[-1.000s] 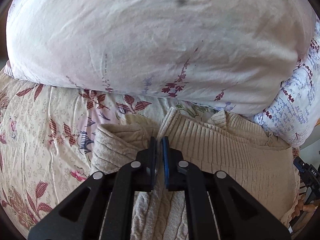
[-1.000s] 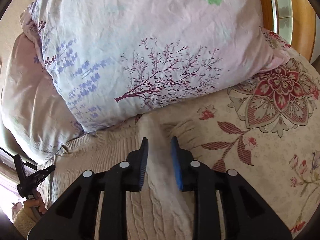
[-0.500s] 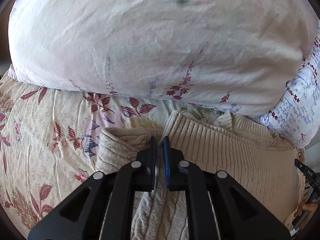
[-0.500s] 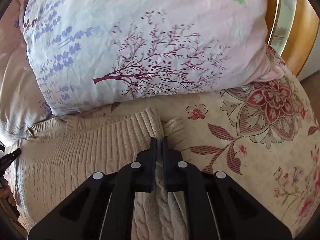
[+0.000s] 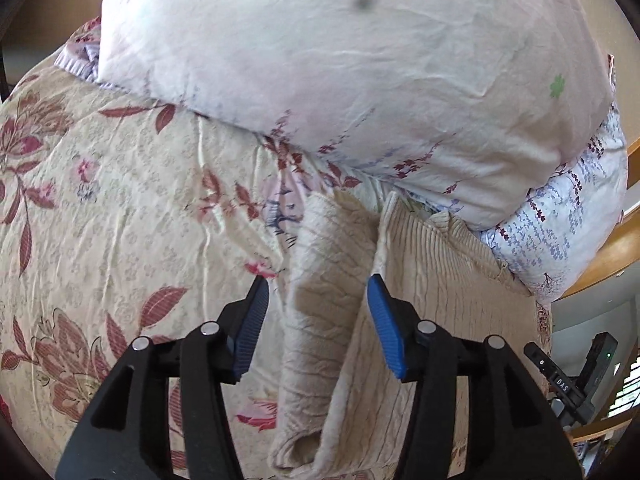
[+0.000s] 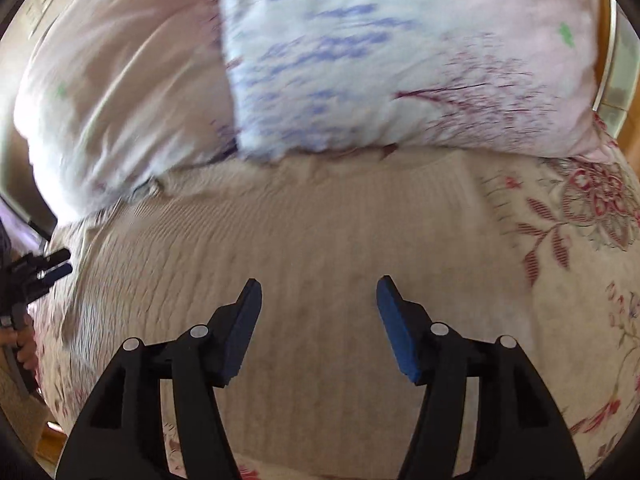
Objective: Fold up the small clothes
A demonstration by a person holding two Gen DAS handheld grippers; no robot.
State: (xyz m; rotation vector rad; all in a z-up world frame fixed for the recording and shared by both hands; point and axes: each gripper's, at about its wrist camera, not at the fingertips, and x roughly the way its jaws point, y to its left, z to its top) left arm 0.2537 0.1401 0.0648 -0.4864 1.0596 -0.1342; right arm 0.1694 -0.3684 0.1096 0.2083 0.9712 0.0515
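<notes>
The sweater (image 5: pixel 436 280) lay on the bed (image 5: pixel 132 200), its far ribbed edge against the pillows (image 5: pixel 320 80), long axis running near to far. Both hand-held grippers, left (image 5: pixel 316 304) and right (image 6: pixel 318 304), were spread, pinching nothing. A sleeve (image 5: pixel 320 300) lay folded along the left side; next seemingly comes regripping for a cross-fold.

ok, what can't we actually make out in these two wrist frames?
- Right wrist view: motion blur smears the sweater knit and the pillows; fold edges unreadable.
- Left wrist view: the sweater's near end is cut off by the frame bottom and the left gripper.
- Left wrist view: the sweater's far edge runs under the pillows.
- Right wrist view: the right gripper hides the sweater's near hem.
</notes>
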